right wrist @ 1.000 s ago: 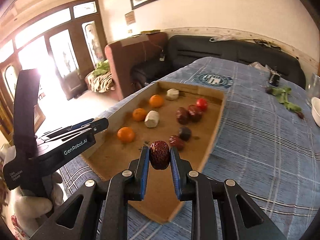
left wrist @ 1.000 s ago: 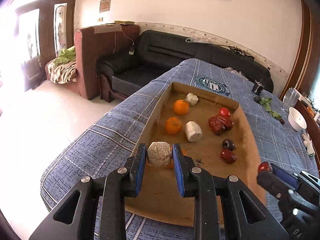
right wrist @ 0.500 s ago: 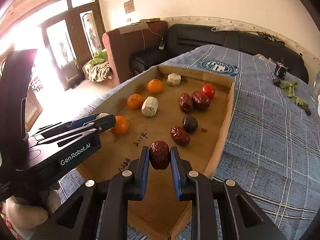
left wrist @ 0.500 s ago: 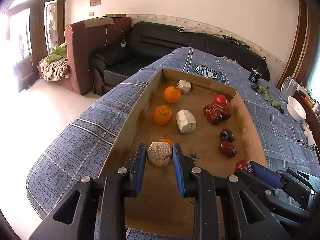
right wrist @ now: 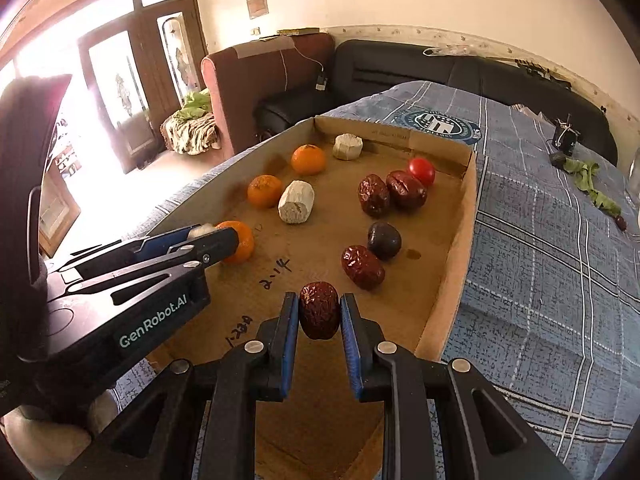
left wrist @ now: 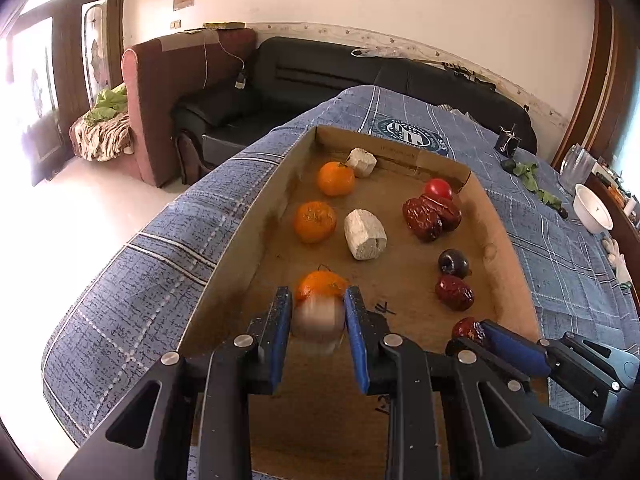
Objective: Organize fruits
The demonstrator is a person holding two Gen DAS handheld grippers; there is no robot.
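A cardboard tray (left wrist: pixel 240 248) (right wrist: pixel 460 232) on a blue checked cloth holds three oranges, pale chunks, red dates, a dark plum and a cherry tomato. My left gripper (left wrist: pixel 318 322) has its jaws a little apart around a blurred pale chunk (left wrist: pixel 318 326) that looks to be slipping down, just before the nearest orange (left wrist: pixel 320 284). My right gripper (right wrist: pixel 319 316) is shut on a red date (right wrist: pixel 319 310) above the tray's near right part, behind another date (right wrist: pixel 362 266) and the plum (right wrist: pixel 384 240). The left gripper also shows in the right wrist view (right wrist: pixel 216 236).
Two dates (right wrist: pixel 390 194) and the tomato (right wrist: pixel 421 171) sit far right in the tray; two oranges (left wrist: pixel 314 220) and two pale chunks (left wrist: pixel 365 234) sit left. A white bowl (left wrist: pixel 592 212), leaves (left wrist: pixel 528 172) and a glass jar (left wrist: pixel 576 164) lie right on the cloth.
Both grippers moved forward and lower over the tray. The left jaws have widened and the pale chunk between them is now blurred and dropping. The right still holds its date.
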